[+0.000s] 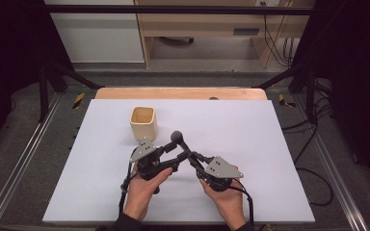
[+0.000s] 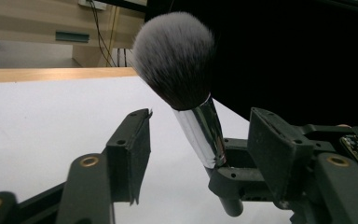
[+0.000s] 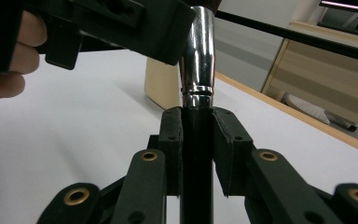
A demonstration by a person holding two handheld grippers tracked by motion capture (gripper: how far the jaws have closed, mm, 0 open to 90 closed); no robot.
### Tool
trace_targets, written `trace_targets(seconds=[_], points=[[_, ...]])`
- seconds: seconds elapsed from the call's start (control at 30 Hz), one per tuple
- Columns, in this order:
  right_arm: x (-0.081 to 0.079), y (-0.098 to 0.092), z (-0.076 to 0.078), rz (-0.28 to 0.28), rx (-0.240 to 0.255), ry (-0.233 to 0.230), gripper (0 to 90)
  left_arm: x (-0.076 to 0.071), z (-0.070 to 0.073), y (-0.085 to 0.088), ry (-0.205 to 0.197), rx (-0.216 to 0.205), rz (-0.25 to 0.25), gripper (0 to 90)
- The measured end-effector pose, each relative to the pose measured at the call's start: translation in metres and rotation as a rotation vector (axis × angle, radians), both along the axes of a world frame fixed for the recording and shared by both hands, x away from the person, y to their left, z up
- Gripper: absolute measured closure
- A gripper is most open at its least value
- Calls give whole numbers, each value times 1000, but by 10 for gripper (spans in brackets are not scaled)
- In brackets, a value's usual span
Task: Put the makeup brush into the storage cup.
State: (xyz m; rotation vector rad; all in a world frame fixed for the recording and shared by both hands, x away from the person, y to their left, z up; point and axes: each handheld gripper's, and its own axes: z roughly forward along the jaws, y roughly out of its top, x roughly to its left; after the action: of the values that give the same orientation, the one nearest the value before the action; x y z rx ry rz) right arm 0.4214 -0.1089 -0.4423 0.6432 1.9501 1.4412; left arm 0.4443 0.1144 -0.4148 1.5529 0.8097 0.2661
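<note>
Makeup brush [image 1: 179,141] is held up over the white worktop [image 1: 250,144], near its front-centre, just in front of the beige cup [image 1: 143,122] but apart from it.

Handling, as a judgement: light thing, easy to tip. Handle is stiff, black and round w/ a glossy look, so prob. slippery and likely to roll or twist in a pinch. Chrome ferrule [image 2: 200,133] is smoother yet, poor place to clamp. Bristle head [image 2: 175,56] is soft and fluffy, crushes and splays if squeezed, so keep pads off it. Best hold is the black handle [image 3: 196,154], below the ferrule ring, pads flat on both sides.

Right tool [image 1: 196,160] has it exactly there: jaws clamped tight on the black handle just under the chrome ring, seen plainly in the right gripper view. Left tool [image 1: 172,156] is half-wide, its jaws standing either side of the ferrule, not pressing on it in the left gripper view; whether the far jaw brushes the metal I can't tell.

Long axis runs handle-to-head, near upright w/ a lean. Head points up and away from the person, tilted toward the cup's side in the high view; handle end points down toward the worktop, clear of it as far as I can see.
</note>
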Motion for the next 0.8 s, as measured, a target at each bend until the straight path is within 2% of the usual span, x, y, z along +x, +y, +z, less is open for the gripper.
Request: trace_targets(seconds=[0.33,0.47,0.63,0.8], points=[[-1,3,2,11,3,-1,744,4,-3,-3,38,-33,-2,503],[0,6,1,22,-1,3,744,4,-4,-4,30,-30,-5,559],[-1,8,2,27,-3,4,744,4,-7,-4,52,-44,6,640],[0,8,1,32,-1,9,744,2,-6,-5,38,-38,0,681]])
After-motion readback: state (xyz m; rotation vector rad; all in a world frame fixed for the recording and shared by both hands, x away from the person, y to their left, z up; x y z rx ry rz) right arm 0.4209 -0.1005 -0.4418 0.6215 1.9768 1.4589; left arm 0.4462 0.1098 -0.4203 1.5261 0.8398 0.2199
